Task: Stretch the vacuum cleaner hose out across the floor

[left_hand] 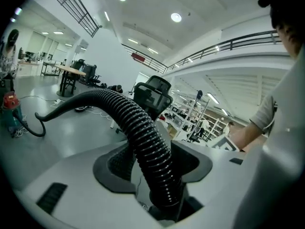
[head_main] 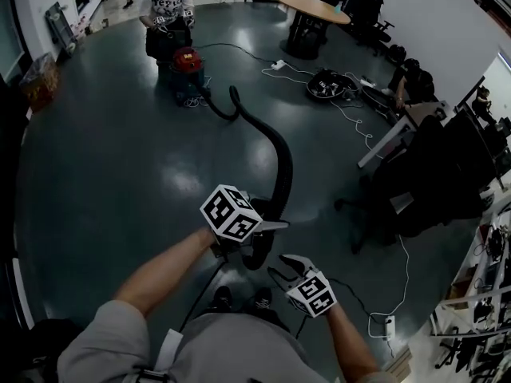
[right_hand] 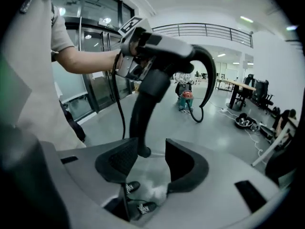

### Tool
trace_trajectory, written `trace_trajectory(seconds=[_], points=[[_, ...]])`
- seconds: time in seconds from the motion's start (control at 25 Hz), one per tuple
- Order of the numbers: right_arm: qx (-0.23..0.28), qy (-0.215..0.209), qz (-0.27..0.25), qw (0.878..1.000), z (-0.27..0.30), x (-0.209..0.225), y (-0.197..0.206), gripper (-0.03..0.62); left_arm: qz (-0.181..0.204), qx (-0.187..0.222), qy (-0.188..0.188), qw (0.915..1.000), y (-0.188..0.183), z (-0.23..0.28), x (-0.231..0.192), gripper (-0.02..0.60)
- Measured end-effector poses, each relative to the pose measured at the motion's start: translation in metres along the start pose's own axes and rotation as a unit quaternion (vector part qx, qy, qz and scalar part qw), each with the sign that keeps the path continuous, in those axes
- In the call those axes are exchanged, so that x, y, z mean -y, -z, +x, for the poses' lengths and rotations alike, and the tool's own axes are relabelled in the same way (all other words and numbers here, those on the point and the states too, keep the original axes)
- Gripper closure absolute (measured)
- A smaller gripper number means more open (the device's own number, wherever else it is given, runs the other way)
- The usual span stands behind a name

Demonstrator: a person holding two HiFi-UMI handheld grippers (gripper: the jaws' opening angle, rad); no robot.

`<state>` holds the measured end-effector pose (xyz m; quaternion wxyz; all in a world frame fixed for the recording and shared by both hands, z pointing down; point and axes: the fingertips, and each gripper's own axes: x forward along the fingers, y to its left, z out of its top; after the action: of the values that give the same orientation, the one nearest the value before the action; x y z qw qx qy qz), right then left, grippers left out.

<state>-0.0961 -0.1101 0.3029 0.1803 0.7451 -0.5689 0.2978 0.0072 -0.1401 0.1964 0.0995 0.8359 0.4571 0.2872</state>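
Observation:
A red vacuum cleaner stands far off on the dark floor. Its black ribbed hose arcs from it through the air to my left gripper, which is shut on the hose near its end. In the left gripper view the hose runs straight between the pads. The right gripper view shows the hose's smooth end tube hanging down from that grip, its tip just beyond my right gripper. The right gripper is open, below and right of the left, with only floor showing in its gap.
A person stands just behind the vacuum cleaner. A round table is at the back, with a black office chair and desks on the right. White cables and a power strip lie on the floor. My shoes are below.

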Motion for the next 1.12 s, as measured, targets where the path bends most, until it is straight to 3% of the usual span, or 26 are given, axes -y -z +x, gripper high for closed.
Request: trace_trajectory(seconds=[0.16, 0.2, 0.32, 0.44, 0.6, 0.68, 0.84, 0.96, 1.0, 1.04, 1.12], points=[[-0.014, 0.050, -0.099, 0.994, -0.021, 0.063, -0.039, 0.431, 0.022, -0.046, 0.021, 0.9985, 0.028, -0.012, 0.000, 0.345], [-0.014, 0.055, -0.136, 0.989, -0.022, 0.077, -0.057, 0.406, 0.025, -0.055, 0.025, 0.9978, 0.034, -0.012, -0.001, 0.347], [-0.031, 0.051, -0.261, 0.964, -0.007, 0.111, -0.107, 0.316, 0.030, -0.079, 0.036, 0.9957, 0.048, -0.010, -0.005, 0.348], [-0.071, 0.029, -0.383, 0.920, 0.018, 0.121, -0.140, 0.298, 0.031, -0.096, 0.045, 0.9939, 0.059, -0.015, -0.004, 0.350], [-0.133, -0.053, -0.529, 0.836, 0.053, 0.104, -0.150, 0.298, 0.030, -0.114, 0.048, 0.9919, 0.072, -0.032, -0.006, 0.349], [-0.145, -0.097, -0.569, 0.804, 0.072, 0.100, -0.150, 0.297, 0.021, -0.121, 0.044, 0.9914, 0.077, -0.039, -0.013, 0.349], [-0.136, -0.165, -0.617, 0.757, 0.121, 0.101, -0.146, 0.298, 0.024, -0.143, 0.043, 0.9885, 0.088, -0.043, -0.029, 0.350], [-0.137, -0.206, -0.676, 0.694, 0.149, 0.096, -0.128, 0.315, 0.006, -0.137, 0.027, 0.9901, 0.095, -0.040, -0.031, 0.348], [-0.130, -0.209, -0.692, 0.678, 0.150, 0.097, -0.128, 0.376, -0.004, -0.134, 0.010, 0.9910, 0.095, -0.039, -0.034, 0.348], [-0.118, -0.210, -0.701, 0.671, 0.148, 0.099, -0.130, 0.408, -0.014, -0.130, -0.009, 0.9914, 0.093, -0.036, -0.035, 0.348], [-0.094, -0.215, -0.697, 0.677, 0.132, 0.104, -0.133, 0.428, -0.031, -0.118, -0.041, 0.9917, 0.085, -0.026, -0.030, 0.348]])
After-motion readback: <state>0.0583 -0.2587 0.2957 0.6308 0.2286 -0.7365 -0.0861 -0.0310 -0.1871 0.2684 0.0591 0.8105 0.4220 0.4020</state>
